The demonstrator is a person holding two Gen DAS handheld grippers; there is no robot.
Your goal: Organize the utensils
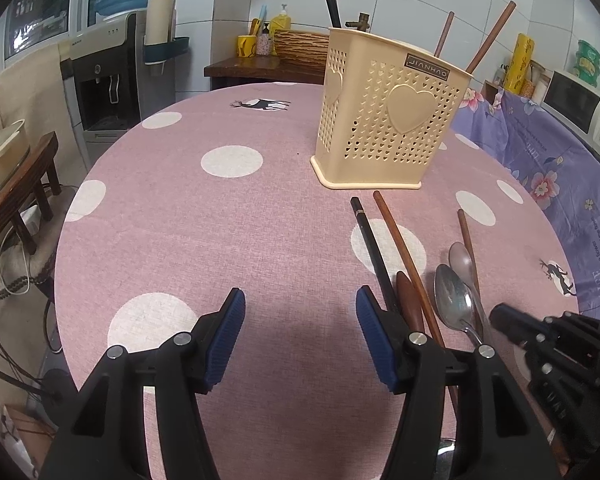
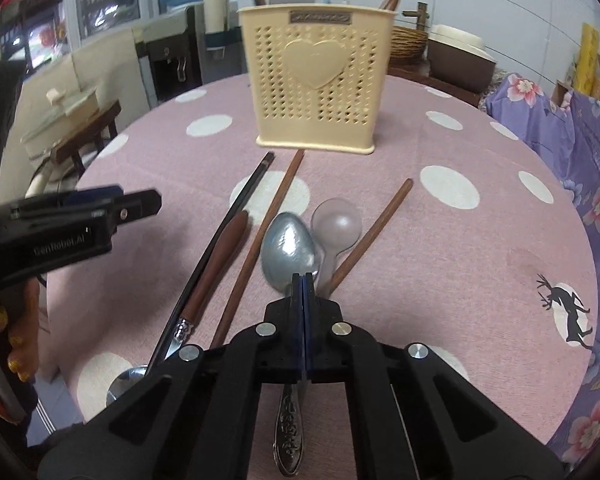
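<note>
The left tool [image 1: 300,336] hung low over the near part of the round surface [image 1: 172,216], its blue pads spread wide with only pink dotted cloth between them. Nothing was in its grip.

The right tool [image 2: 302,292] had its pads pressed together on the neck of the large metal spoon [image 2: 286,250], just behind the bowl; the spoon's patterned handle ran back under the tool toward the near edge. In the left wrist view the same tool [image 1: 508,320] showed only as a dark shape at the right, beside the spoon [image 1: 452,296].

A smaller, duller spoon [image 2: 336,222] lay touching the large one on its right side, and a brown chopstick [image 2: 374,232] slanted across beside it. To the left of the large spoon lay another brown chopstick [image 2: 260,236], then a wooden-handled utensil [image 2: 216,268] with a metal collar, then a black chopstick [image 2: 228,220], all pointing roughly toward the holder.

The cream perforated utensil holder [image 2: 314,80] stood upright toward the far edge of the surface, a heart on its face. Two brown chopsticks [image 1: 488,40] and a black one [image 1: 332,4] stood in it, leaning.
</note>
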